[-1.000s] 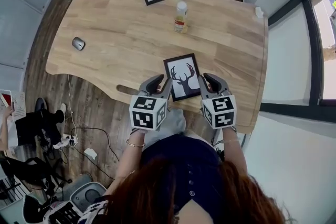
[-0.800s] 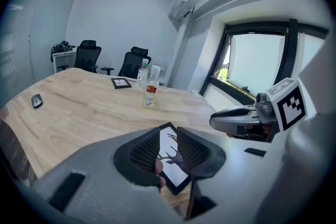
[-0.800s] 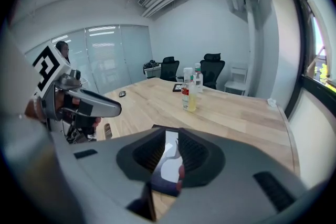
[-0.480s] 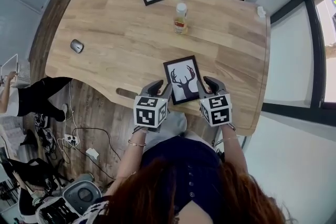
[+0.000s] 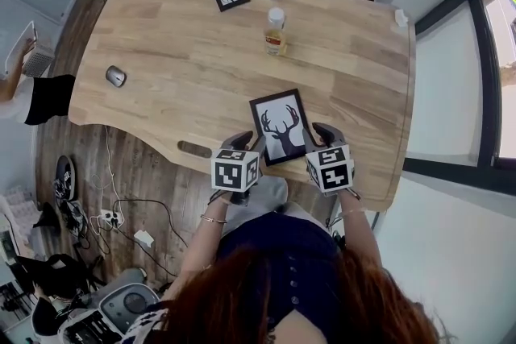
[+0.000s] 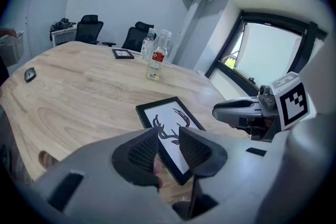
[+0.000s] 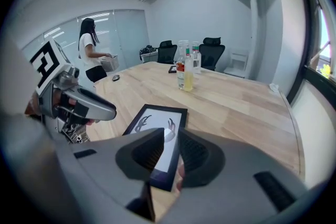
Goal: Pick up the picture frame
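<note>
low at the near edge, the left gripper's (image 6: 168, 140) jaws are opening around the near left edge of the deer picture frame (image 5: 280, 126); the right gripper's (image 7: 169, 148) jaws stand slightly apart astride its near right corner. the frame lies on the wooden table (image 5: 177, 68), a drink bottle (image 5: 275, 31) beyond it, a computer mouse (image 5: 115, 76) far left.

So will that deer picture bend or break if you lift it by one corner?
The picture frame looks rigid, with straight black edges, so it probably won't flop. It lies thin and flat on the table, so likely light but hard to get under. Any glass front could crack.
</note>
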Action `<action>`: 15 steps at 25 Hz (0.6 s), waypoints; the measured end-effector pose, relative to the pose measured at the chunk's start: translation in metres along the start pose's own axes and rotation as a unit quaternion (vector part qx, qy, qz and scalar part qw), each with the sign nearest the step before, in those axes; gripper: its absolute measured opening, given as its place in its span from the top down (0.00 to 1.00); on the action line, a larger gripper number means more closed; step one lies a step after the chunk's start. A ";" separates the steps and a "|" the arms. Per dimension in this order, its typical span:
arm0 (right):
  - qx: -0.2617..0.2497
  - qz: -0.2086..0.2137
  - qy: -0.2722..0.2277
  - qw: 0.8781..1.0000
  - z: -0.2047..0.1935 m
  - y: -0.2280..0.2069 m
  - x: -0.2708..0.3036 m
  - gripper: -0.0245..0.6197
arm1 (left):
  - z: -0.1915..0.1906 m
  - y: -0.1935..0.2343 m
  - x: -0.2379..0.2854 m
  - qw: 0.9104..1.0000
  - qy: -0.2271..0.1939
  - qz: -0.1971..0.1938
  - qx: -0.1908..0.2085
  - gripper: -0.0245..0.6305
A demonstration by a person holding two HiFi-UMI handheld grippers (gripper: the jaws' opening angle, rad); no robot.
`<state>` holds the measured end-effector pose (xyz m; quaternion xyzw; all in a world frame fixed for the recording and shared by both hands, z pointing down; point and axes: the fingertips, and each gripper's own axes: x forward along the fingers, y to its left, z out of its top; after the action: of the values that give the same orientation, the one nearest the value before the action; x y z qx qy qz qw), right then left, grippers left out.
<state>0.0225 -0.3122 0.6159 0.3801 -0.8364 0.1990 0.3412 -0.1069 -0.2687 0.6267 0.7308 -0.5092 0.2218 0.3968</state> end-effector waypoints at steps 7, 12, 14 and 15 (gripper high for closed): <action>0.003 0.000 0.019 1.000 -0.012 -0.003 0.012 0.83 | -0.016 0.006 0.016 0.999 0.028 0.000 -0.015 0.77; 0.005 0.001 0.029 1.000 -0.019 -0.005 0.019 0.82 | -0.026 0.007 0.025 0.999 0.043 0.000 -0.023 0.76; 0.006 0.001 0.033 0.999 -0.021 -0.005 0.022 0.82 | -0.029 0.008 0.028 0.998 0.047 -0.001 -0.031 0.76; 0.006 0.001 0.035 0.999 -0.022 -0.005 0.023 0.82 | -0.030 0.009 0.030 0.998 0.049 -0.002 -0.035 0.76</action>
<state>0.0249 -0.3141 0.6485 0.3738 -0.8232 0.2178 0.3676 -0.1010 -0.2629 0.6692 0.7058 -0.4954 0.2389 0.4465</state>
